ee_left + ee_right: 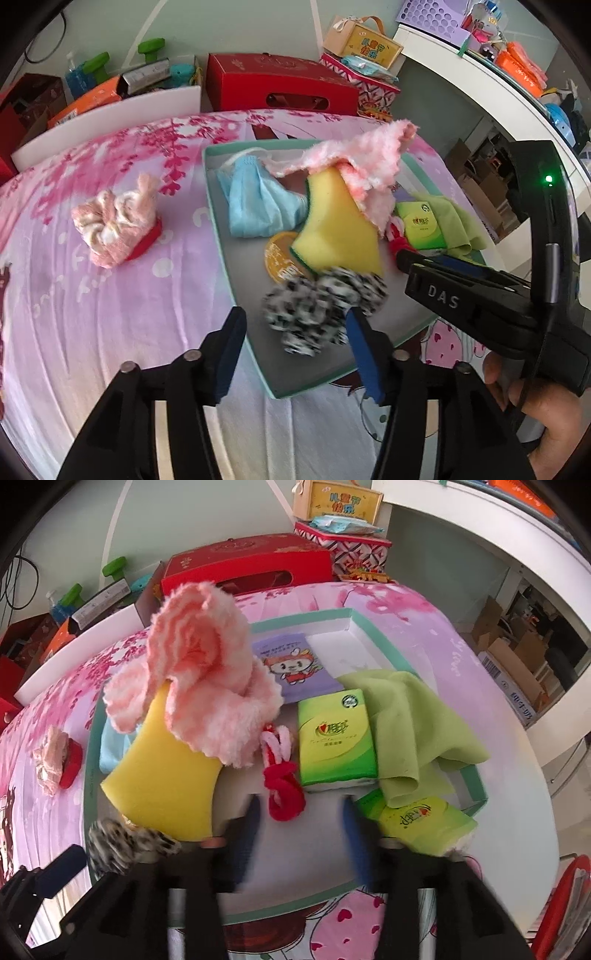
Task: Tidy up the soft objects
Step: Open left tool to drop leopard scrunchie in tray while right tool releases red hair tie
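A teal-rimmed tray point(218, 206) lies on the pink floral bedspread. In it are a blue cloth point(255, 203), a yellow sponge point(340, 221) under a fluffy pink towel point(369, 162), a green cloth point(406, 723) and a red-and-white knotted rope point(282, 786). A blurred black-and-white scrunchie point(321, 310) lies between the open fingers of my left gripper point(295, 332), close to its right finger. My right gripper point(301, 830) is open over the tray floor just short of the rope, with nothing between its fingers. A pink rolled towel with a red band point(114, 225) sits on the bedspread left of the tray.
Two green tissue packs point(336, 734) point(421, 823) and a purple pack point(295, 664) share the tray. A red box point(273, 81) and other boxes stand behind the bed. A white desk point(480, 85) curves along the right. A hand point(546, 417) holds the right gripper.
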Motion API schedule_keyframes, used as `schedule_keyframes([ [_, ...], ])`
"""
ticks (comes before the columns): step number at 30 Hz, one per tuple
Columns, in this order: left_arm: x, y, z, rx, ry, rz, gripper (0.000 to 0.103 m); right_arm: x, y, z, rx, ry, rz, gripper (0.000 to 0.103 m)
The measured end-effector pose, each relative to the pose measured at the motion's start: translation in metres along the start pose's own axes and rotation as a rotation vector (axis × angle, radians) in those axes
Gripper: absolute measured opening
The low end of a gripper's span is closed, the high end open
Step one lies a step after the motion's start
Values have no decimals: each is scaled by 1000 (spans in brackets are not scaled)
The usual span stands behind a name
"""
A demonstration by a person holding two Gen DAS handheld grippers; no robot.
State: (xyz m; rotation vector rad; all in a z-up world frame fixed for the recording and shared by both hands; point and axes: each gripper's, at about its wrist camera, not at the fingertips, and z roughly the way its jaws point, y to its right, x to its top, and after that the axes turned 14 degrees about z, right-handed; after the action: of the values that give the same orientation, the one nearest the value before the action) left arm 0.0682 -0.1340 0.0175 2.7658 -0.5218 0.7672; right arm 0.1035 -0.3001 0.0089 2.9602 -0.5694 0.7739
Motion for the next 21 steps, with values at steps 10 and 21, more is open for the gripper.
schedule_keyframes([
  [10, -2, -23, -10, 32, 30, -80, 60, 3, 2, -10, -4, 36, 3, 69],
  [21, -3, -38, -15, 87, 51, -130, 73, 5, 6, -12, 3, 53, 9, 90],
])
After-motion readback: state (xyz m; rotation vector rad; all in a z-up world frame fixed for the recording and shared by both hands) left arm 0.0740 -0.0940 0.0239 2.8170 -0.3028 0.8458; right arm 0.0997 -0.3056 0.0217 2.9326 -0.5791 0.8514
